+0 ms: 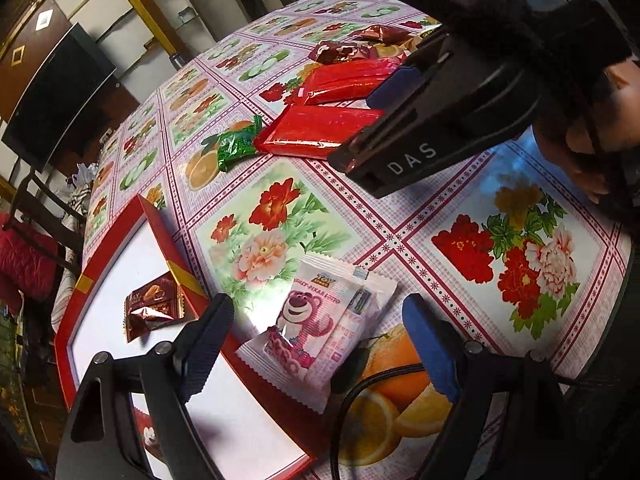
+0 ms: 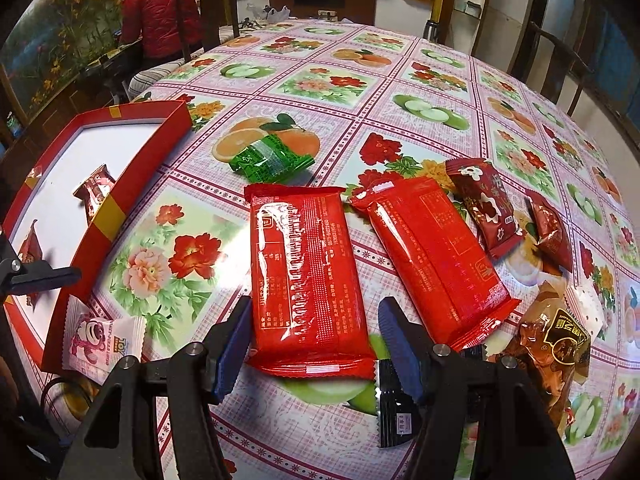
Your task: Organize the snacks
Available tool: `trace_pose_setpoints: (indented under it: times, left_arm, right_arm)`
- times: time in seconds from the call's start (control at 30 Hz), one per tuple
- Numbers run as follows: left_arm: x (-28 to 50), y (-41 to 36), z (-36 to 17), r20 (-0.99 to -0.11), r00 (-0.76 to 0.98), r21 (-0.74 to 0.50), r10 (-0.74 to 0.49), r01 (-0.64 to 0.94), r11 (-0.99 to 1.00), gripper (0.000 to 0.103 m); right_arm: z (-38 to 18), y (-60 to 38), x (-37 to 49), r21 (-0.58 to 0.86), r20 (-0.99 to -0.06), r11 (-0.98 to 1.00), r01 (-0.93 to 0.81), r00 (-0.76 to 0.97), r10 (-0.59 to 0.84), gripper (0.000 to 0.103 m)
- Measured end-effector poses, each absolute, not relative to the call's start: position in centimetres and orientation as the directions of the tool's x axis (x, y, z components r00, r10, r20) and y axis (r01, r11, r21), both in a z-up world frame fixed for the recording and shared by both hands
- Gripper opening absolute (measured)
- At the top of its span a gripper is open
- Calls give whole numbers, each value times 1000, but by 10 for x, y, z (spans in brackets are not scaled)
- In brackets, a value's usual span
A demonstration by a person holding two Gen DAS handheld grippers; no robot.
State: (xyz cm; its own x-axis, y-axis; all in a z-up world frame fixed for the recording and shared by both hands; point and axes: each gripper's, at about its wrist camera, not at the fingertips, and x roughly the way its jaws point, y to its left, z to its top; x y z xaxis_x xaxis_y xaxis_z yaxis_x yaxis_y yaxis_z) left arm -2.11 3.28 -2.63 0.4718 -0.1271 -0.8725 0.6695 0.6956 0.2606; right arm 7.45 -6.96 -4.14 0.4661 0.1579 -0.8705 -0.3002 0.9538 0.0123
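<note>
On the flowered tablecloth [image 1: 400,240], in the left wrist view, the left gripper [image 1: 324,340] stood wide apart and empty over a white packet [image 1: 320,328] printed with a pink bear, which leaned on the rim of the red box [image 1: 160,232]; a brown foil snack [image 1: 152,308] lay inside the box. In the right wrist view, the right gripper [image 2: 316,344] straddled the near end of a glossy red packet [image 2: 304,272], its pads apparently not pressing; a second red packet [image 2: 432,256] lay just beside, a green packet [image 2: 268,160] beyond
</note>
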Motion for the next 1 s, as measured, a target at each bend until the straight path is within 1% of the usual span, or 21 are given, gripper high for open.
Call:
trace_pose_setpoints:
  times: [0.07, 0.17, 0.27, 0.4, 0.47, 0.63, 0.8, 1.0]
  left_arm:
    - [-23, 31, -27, -881, 450, 220, -150, 667, 712, 85]
    - [-32, 20, -28, -881, 439, 195, -175, 675, 711, 84]
    - [-37, 10, -27, -886, 416, 153, -202, 675, 721, 80]
    - [-45, 6, -22, -885, 396, 86, -245, 657, 749, 80]
    - [-53, 2, -20, -882, 397, 75, -255, 653, 754, 80]
    - [-66, 4, -8, -853, 464, 109, -240, 607, 787, 80]
    - [-71, 28, 13, -807, 563, 151, -179, 489, 859, 81]
    - [-73, 58, 14, -814, 565, 105, -135, 372, 922, 81]
  right_arm:
    - [-41, -70, 74, 9, -870, 954, -299, 469, 155, 67]
    - [-41, -72, 74, 6, -869, 955, -295, 470, 151, 67]
    - [-41, -79, 77, 2, -869, 963, -270, 476, 135, 67]
    - [-42, -88, 80, -1, -868, 970, -242, 482, 119, 67]
    - [-41, -88, 80, -4, -868, 970, -242, 483, 117, 67]
    - [-41, -89, 79, 0, -866, 970, -241, 485, 121, 67]
    - [-41, -89, 79, 1, -866, 971, -240, 486, 121, 67]
    - [-41, -89, 79, 3, -864, 971, -240, 488, 124, 68]
